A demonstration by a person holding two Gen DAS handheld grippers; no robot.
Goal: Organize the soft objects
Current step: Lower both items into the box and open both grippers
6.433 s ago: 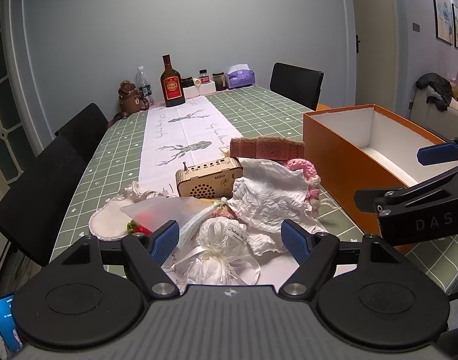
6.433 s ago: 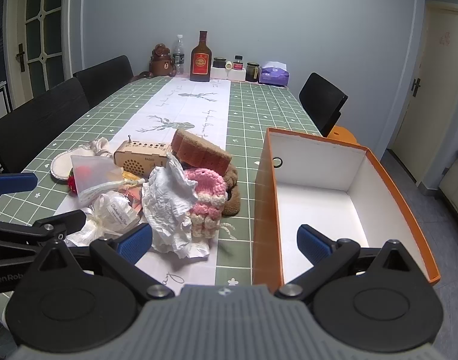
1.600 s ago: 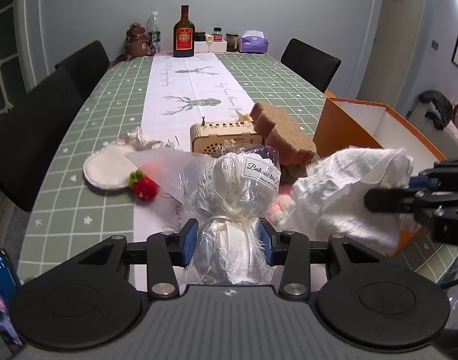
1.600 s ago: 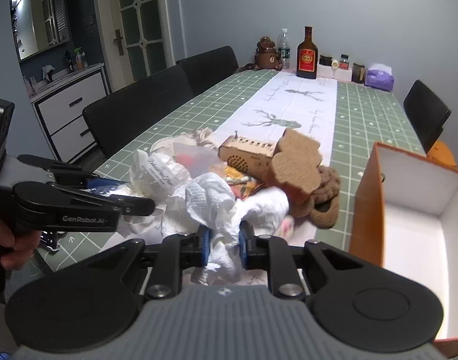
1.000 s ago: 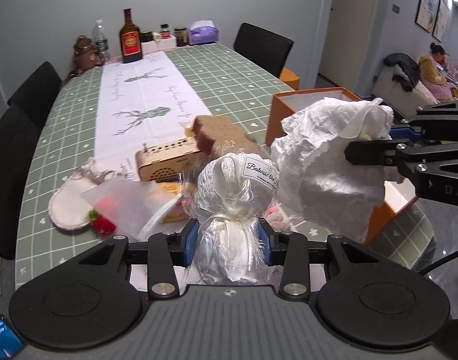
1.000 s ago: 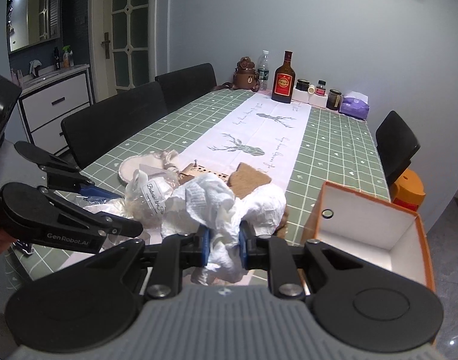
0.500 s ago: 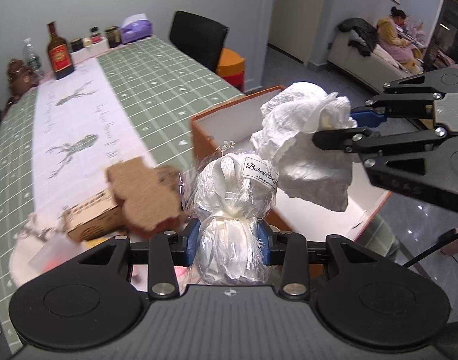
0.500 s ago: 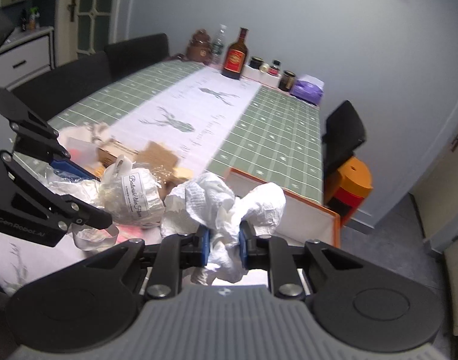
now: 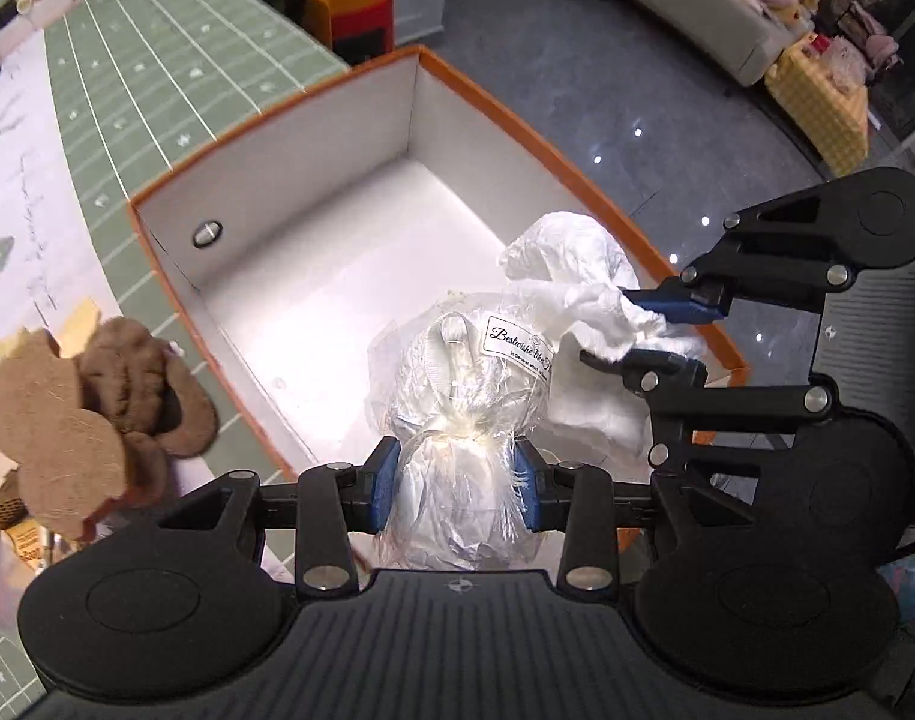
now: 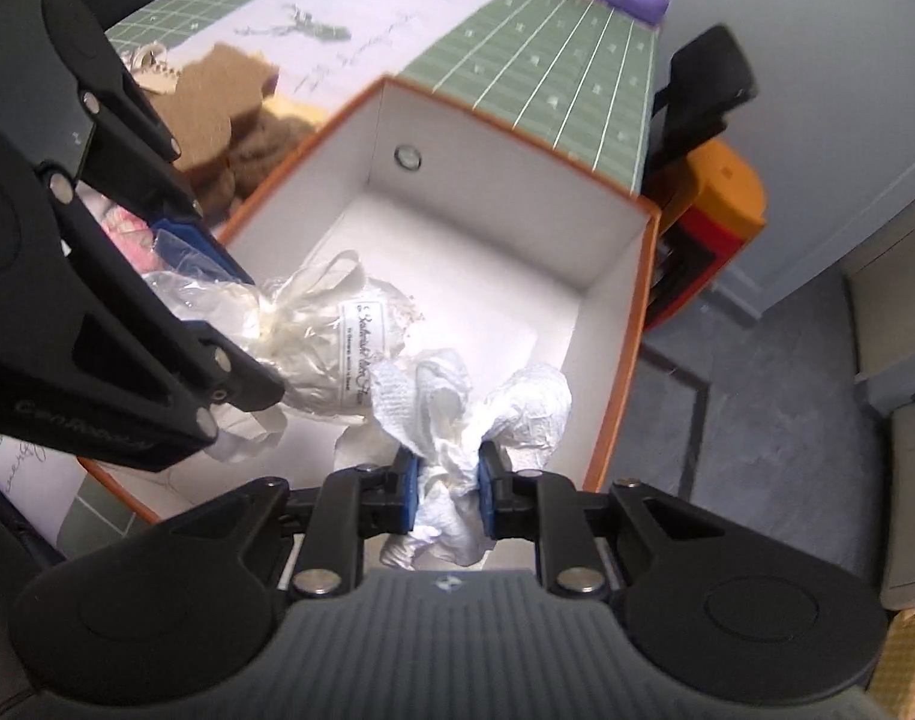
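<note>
Left tool (image 9: 455,483): points steeply down over the orange box (image 9: 583,177), blue pads clenched on the tied neck of the clear wrapped bundle (image 9: 466,384).
Right tool (image 10: 446,487): also tilted steeply down, close on the left tool's right side, pads pinched tight on the crumpled white paper (image 10: 457,414).
Wrapped bundle: sticks out past the left tool's fingertips, its label facing up, hanging above the box's white floor near the nearer end.
White paper: bulges out beyond the right tool's pads above the box's near right corner, touching or just beside the wrapped bundle; which of the two I cannot tell.
Orange box: stands open on the green checked desk (image 9: 175,54), inside white and bare, a round metal eyelet (image 9: 207,232) in its far end wall.
Brown plush items (image 9: 91,402): lie on the desk just outside the box's left wall.
Pink knitted piece (image 10: 130,234): on the desk beside that wall, partly hidden behind the left tool in the right wrist view.
</note>
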